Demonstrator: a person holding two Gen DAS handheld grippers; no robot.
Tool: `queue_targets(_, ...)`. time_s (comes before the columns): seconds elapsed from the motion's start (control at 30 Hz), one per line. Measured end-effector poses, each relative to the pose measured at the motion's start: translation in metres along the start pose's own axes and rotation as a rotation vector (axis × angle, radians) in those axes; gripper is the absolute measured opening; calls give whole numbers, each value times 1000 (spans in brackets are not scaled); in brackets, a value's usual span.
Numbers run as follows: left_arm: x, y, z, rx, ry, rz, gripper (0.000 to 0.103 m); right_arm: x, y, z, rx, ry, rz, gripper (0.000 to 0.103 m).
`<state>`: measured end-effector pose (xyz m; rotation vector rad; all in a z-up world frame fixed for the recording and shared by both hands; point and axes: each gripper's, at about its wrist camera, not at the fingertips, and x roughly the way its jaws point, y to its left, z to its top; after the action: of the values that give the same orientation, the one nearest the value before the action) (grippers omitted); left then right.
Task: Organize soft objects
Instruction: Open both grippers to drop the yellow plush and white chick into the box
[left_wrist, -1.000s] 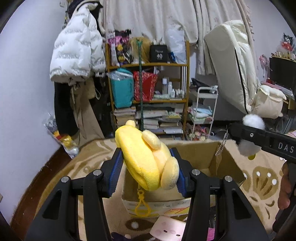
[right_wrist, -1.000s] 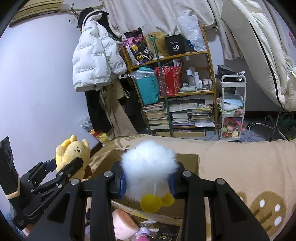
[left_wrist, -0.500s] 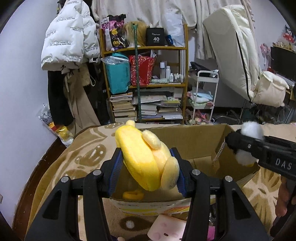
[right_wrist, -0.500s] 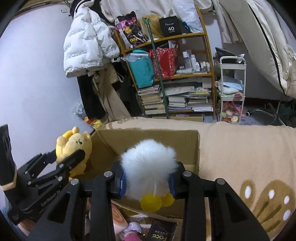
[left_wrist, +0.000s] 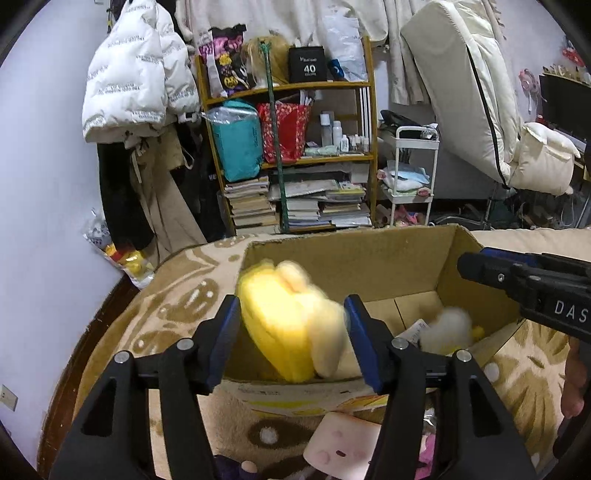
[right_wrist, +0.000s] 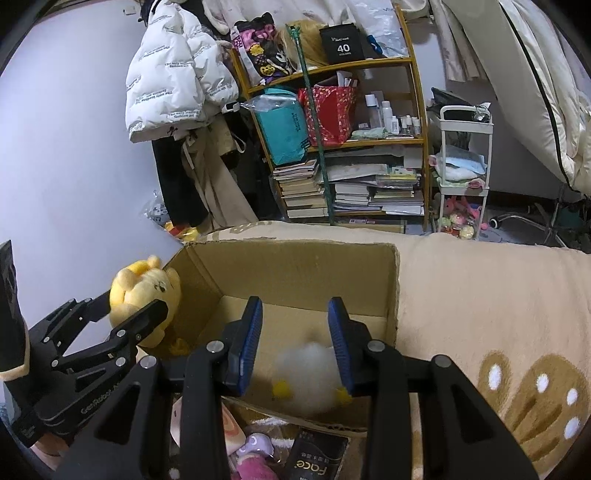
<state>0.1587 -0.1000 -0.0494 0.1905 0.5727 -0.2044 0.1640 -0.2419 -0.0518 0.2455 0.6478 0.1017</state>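
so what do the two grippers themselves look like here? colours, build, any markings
Both match: matte black angular linkage arms with silver pivot screws and blue ribbed pads on the fingers. The left gripper carries white "GenRobot.AI" lettering along its side, legible in the right wrist view. The right gripper shows white "DAS" lettering on its body. No cables visible.

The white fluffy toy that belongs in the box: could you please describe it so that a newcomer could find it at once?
Start at the open cardboard box on the beige rug. On its floor, below the spread blue fingers of the right gripper, lies the white fluffy toy. Its white fur and small yellow feet set it apart from the all-yellow bear plush at the box's left wall.
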Motion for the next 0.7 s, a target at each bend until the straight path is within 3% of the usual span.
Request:
queue_targets(0.1,-6,4,0,-4,-8,4,67,-4,1,0,-4,-6,-8,49)
queue_targets(0.2,-15,11,0,-17,-18,22,71,-11,1,0,3,-17,-3,52)
queue_targets(0.37,-31,21,-1,-42,-27,36,87,-26,3,-2,-4,-37,-7,59)
queue_targets(0.7,-70,32,-7,-62,-53,60,98,-62,11,-10,-13,-62,-11,91)
